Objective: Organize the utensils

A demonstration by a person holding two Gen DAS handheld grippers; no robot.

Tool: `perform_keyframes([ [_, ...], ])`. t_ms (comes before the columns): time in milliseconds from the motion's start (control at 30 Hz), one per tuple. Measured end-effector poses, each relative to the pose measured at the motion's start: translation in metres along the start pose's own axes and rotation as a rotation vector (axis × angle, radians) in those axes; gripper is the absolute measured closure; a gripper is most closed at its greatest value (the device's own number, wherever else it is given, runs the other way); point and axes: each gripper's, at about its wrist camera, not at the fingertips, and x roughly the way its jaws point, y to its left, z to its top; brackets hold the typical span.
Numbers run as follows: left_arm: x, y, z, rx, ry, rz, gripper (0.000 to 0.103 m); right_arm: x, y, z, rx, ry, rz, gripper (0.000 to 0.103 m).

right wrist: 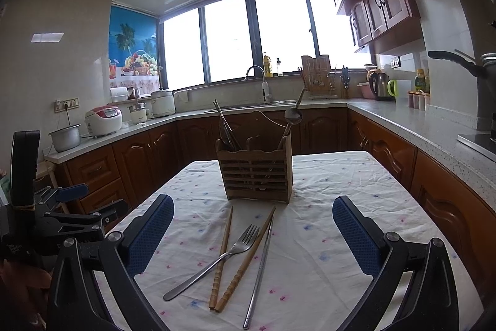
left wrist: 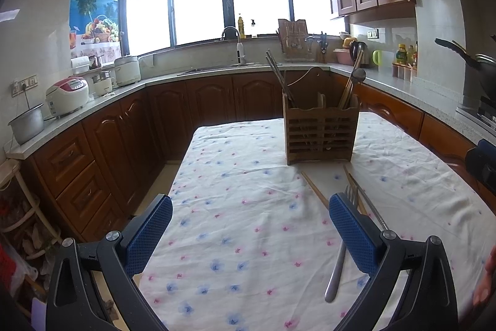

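Observation:
A slatted wooden utensil holder [right wrist: 255, 172] stands mid-table; it also shows in the left wrist view [left wrist: 321, 134]. It holds metal chopsticks on the left and a spoon [right wrist: 293, 115] on the right. In front of it lie a metal fork [right wrist: 217, 261], two bamboo chopsticks [right wrist: 221, 256] and a metal chopstick pair [right wrist: 260, 272]. My right gripper [right wrist: 252, 234] is open above these loose utensils, touching none. My left gripper [left wrist: 251, 230] is open over the cloth, left of the fork [left wrist: 339, 256], which is partly hidden behind the right finger.
The table wears a white floral cloth [right wrist: 341, 200]. Counters with wooden cabinets wrap around it, carrying rice cookers [right wrist: 104, 120], a pot [right wrist: 65, 138], a sink tap [right wrist: 257, 73] and a kettle [right wrist: 379, 86]. The left gripper's body [right wrist: 62, 213] shows at the left table edge.

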Motion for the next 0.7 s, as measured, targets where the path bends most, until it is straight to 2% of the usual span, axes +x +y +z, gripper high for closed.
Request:
perform_keyframes([
  [700,0.0018,-0.0047,0.0054,0.001,0.007,-0.006,0.001,0.0051,-0.0045,0.0019,0.005,0.001,-0.005,0.0],
])
